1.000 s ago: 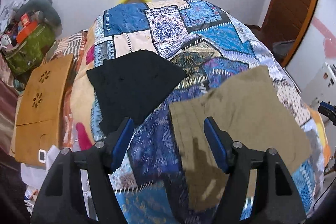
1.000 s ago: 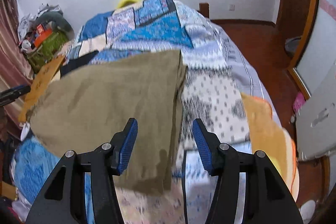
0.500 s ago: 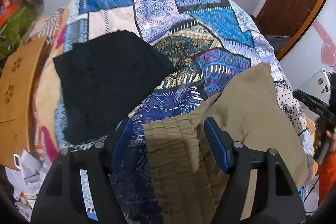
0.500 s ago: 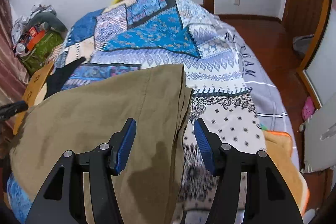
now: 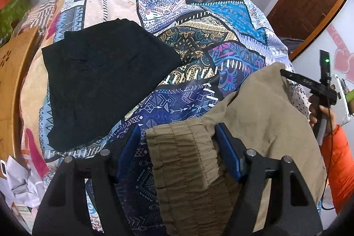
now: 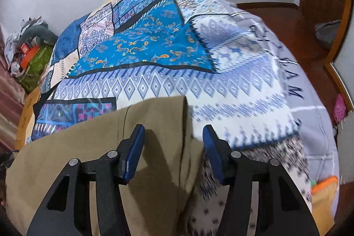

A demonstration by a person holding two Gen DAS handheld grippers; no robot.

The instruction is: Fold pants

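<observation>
Khaki pants (image 5: pixel 261 121) lie on a patchwork bedspread (image 5: pixel 199 21). Their ribbed elastic waistband (image 5: pixel 183 152) sits between the open jaws of my left gripper (image 5: pixel 178 147), with the blue pads apart on either side of it. In the right wrist view the far corner of the khaki pants (image 6: pixel 154 125) lies between the open jaws of my right gripper (image 6: pixel 173 145). The right gripper's body and the hand that holds it show at the far right of the left wrist view (image 5: pixel 318 90).
A folded black garment (image 5: pixel 104 79) lies on the bed left of the khaki pants. A wooden lap desk (image 5: pixel 11 81) stands at the bed's left side. Clutter and bags (image 6: pixel 28 52) sit by the wall. A wooden floor (image 6: pixel 294 21) and door are on the right.
Both grippers have come down and forward onto the khaki pants. The waistband has slid in between the left jaws, and the pants corner has come between the right jaws.
</observation>
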